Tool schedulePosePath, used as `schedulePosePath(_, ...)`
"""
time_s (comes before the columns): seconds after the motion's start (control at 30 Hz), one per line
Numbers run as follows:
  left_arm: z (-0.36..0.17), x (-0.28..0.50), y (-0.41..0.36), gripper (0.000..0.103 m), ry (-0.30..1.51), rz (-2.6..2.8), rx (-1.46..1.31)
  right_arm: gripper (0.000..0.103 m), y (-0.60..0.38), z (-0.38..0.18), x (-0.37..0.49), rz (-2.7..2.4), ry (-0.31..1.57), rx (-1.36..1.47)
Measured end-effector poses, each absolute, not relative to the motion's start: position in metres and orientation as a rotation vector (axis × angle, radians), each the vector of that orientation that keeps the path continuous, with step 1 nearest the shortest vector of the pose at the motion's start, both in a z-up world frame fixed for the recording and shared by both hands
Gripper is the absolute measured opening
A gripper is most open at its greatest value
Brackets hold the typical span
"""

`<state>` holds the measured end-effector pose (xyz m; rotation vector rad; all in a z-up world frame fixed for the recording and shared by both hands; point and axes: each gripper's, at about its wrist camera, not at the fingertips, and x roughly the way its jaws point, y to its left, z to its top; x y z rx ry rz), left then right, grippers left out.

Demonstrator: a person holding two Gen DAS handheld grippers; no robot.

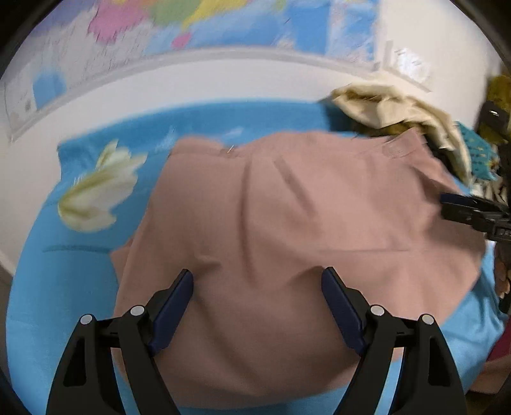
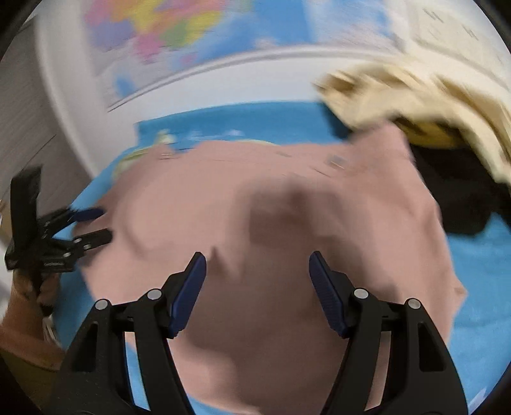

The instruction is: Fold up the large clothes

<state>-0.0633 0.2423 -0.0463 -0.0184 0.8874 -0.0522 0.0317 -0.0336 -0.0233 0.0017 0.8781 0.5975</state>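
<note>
A large dusty-pink garment (image 1: 287, 223) lies spread on a blue cloth (image 1: 64, 287) and fills the middle of both views (image 2: 271, 239). My left gripper (image 1: 257, 277) is open and empty, its jaws wide apart just above the garment's near part. My right gripper (image 2: 257, 261) is open and empty over the garment too. The right gripper shows at the right edge of the left wrist view (image 1: 472, 210). The left gripper shows at the left edge of the right wrist view (image 2: 92, 226), beside the garment's left edge. Both views are blurred by motion.
A pile of other clothes, cream (image 1: 399, 108) and teal (image 1: 479, 156), lies at the back right; in the right wrist view it shows cream (image 2: 431, 95) over black (image 2: 463, 191). A white flower print (image 1: 95, 191) marks the blue cloth. A world map (image 1: 223, 25) hangs on the wall behind.
</note>
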Motion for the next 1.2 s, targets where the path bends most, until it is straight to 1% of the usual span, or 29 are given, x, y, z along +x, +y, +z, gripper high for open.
schedulePosePath(0.07, -0.05, -0.057, 0.254, 0.079, 0.913, -0.06, -0.081, 0.06, -0.043, -0.032, 0.038, 0.604, 0.908, 0.059)
schedulePosePath(0.13, -0.045, -0.055, 0.26, 0.077, 0.909, -0.06, -0.111, 0.06, -0.048, -0.028, 0.037, 0.616, 0.903, 0.08)
schedulePosePath(0.23, -0.029, -0.058, 0.265, 0.077, 0.854, -0.108, -0.161, 0.061, -0.061, -0.007, 0.032, 0.629, 0.828, 0.101)
schedulePosePath(0.33, -0.017, -0.05, 0.257, 0.077, 0.827, -0.084, -0.068, 0.064, -0.065, 0.004, 0.042, 0.582, 0.8, 0.1)
schedulePosePath(0.4, -0.014, -0.036, 0.251, 0.076, 0.833, -0.099, -0.042, 0.064, -0.067, 0.008, 0.055, 0.565, 0.793, 0.113)
schedulePosePath(0.5, -0.016, -0.014, 0.246, 0.076, 0.858, -0.079, -0.007, 0.062, -0.064, 0.0, 0.08, 0.505, 0.811, 0.086)
schedulePosePath(0.57, -0.024, 0.003, 0.249, 0.075, 0.9, -0.042, -0.007, 0.061, -0.065, -0.013, 0.099, 0.467, 0.858, 0.103)
schedulePosePath(0.6, -0.029, 0.008, 0.253, 0.075, 0.917, -0.036, -0.007, 0.059, -0.07, -0.02, 0.103, 0.445, 0.875, 0.111)
schedulePosePath(0.7, -0.044, 0.016, 0.266, 0.075, 0.965, -0.04, -0.051, 0.058, -0.082, -0.032, 0.107, 0.419, 0.901, 0.144)
schedulePosePath(0.83, -0.043, 0.009, 0.275, 0.075, 0.947, -0.037, -0.101, 0.06, -0.093, -0.027, 0.095, 0.439, 0.887, 0.186)
schedulePosePath(0.93, -0.033, -0.007, 0.279, 0.075, 0.898, -0.05, -0.125, 0.063, -0.084, -0.01, 0.072, 0.523, 0.838, 0.153)
schedulePosePath(1.1, -0.032, -0.041, 0.282, 0.075, 0.867, -0.089, -0.093, 0.072, -0.016, 0.016, 0.011, 0.778, 0.747, -0.081)
schedulePosePath(1.2, -0.047, -0.044, 0.284, 0.075, 0.916, -0.08, -0.073, 0.073, 0.031, 0.016, -0.015, 0.91, 0.729, -0.214)
